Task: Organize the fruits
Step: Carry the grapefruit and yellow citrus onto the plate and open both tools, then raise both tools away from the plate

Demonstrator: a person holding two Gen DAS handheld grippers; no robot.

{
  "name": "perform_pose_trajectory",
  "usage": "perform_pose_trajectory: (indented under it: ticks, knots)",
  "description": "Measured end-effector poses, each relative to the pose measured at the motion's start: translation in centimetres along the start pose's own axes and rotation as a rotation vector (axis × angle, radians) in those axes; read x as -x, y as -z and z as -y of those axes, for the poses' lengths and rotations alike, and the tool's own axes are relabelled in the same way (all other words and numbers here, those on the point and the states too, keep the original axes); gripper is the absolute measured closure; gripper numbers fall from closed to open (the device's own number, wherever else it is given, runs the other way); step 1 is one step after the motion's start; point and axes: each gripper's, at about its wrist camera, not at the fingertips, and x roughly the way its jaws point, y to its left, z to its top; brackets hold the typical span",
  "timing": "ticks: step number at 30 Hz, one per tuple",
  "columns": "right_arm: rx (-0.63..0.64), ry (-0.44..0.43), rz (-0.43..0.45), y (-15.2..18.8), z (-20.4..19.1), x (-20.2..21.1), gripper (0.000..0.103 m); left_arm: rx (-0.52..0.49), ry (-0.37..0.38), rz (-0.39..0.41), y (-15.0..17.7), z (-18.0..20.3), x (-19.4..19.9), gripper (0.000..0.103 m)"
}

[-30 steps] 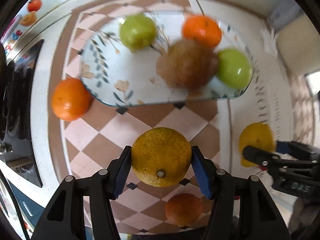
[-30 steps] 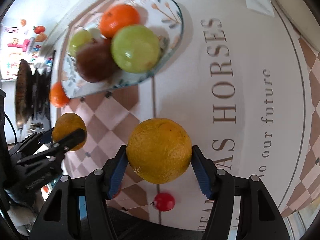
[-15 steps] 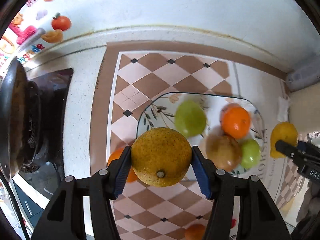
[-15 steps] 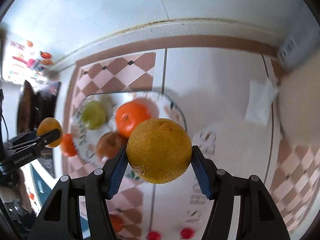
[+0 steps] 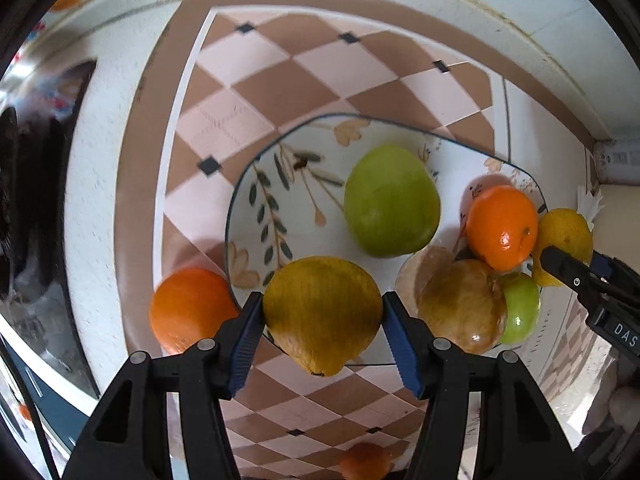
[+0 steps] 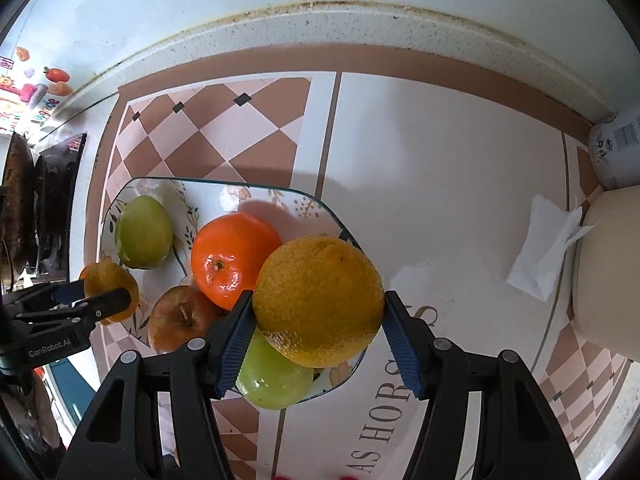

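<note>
My left gripper (image 5: 323,336) is shut on a yellow orange (image 5: 322,314), held over the near left rim of the floral glass plate (image 5: 280,184). My right gripper (image 6: 318,336) is shut on another yellow orange (image 6: 318,300), held over the plate's right side (image 6: 240,192). The plate holds a big green apple (image 5: 390,211), a tangerine (image 5: 502,227), a brown apple (image 5: 460,306) and a small green apple (image 5: 520,306). An orange (image 5: 190,310) lies on the counter left of the plate.
A small orange (image 5: 366,465) lies on the checkered mat near me. A stove with a pan (image 6: 24,216) is at the left. A folded tissue (image 6: 548,248), a cream container (image 6: 608,272) and a bottle (image 6: 616,148) stand at the right by the wall.
Both grippers have come down closer to the plate with their oranges. The left one now hangs over the plate's left rim, the right one over its right side.
</note>
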Motion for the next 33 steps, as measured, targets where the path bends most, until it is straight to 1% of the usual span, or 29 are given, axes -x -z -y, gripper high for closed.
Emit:
perform_pose_trajectory:
  ticks: [1, 3, 5, 7, 11, 13, 14, 18, 20, 24, 28, 33]
  knots:
    - [-0.006, -0.003, -0.003, -0.1, 0.1, -0.1, 0.037, 0.003, 0.006, 0.002, 0.1, -0.1, 0.0, 0.046]
    - [-0.015, -0.011, -0.011, -0.1, 0.3, -0.2, 0.037, -0.001, 0.006, 0.026, 0.1, 0.0, 0.4, 0.042]
    - [-0.025, -0.022, -0.019, 0.0, 0.7, -0.3, 0.033, -0.010, -0.003, 0.042, 0.2, 0.2, 1.0, 0.026]
    - [-0.042, -0.043, -0.020, 0.2, 0.8, -0.2, 0.020, -0.013, -0.004, 0.063, 0.2, 0.6, 1.7, 0.020]
    - [-0.053, -0.049, -0.007, 0.9, 0.7, 0.6, 0.018, -0.019, -0.007, 0.078, 0.8, 0.9, 2.6, 0.020]
    - [-0.059, -0.044, 0.003, 1.5, 0.4, 1.1, 0.010, -0.021, -0.013, 0.093, 1.4, 1.1, 3.1, 0.020]
    - [-0.057, -0.035, 0.014, 1.8, 0.1, 1.4, 0.010, -0.021, -0.028, 0.106, 1.9, 1.2, 3.4, 0.020]
    - [-0.045, 0.015, 0.069, 3.7, -1.1, 2.9, 0.010, -0.022, -0.093, 0.167, 2.9, 0.9, 4.9, 0.020]
    - [-0.045, 0.035, 0.096, 5.0, -1.9, 3.5, 0.010, -0.026, -0.113, 0.192, 4.0, 0.8, 5.3, 0.020]
    - [-0.055, 0.043, 0.134, 7.3, -2.7, 4.6, 0.010, -0.039, -0.142, 0.230, 5.9, 0.9, 6.0, 0.020]
    - [-0.076, 0.039, 0.170, 9.5, -3.4, 5.8, 0.010, -0.051, -0.161, 0.273, 7.6, 1.2, 7.1, 0.020]
    - [-0.081, 0.050, 0.224, 12.0, -4.2, 7.7, 0.010, -0.068, -0.160, 0.334, 9.8, 1.8, 8.5, 0.020]
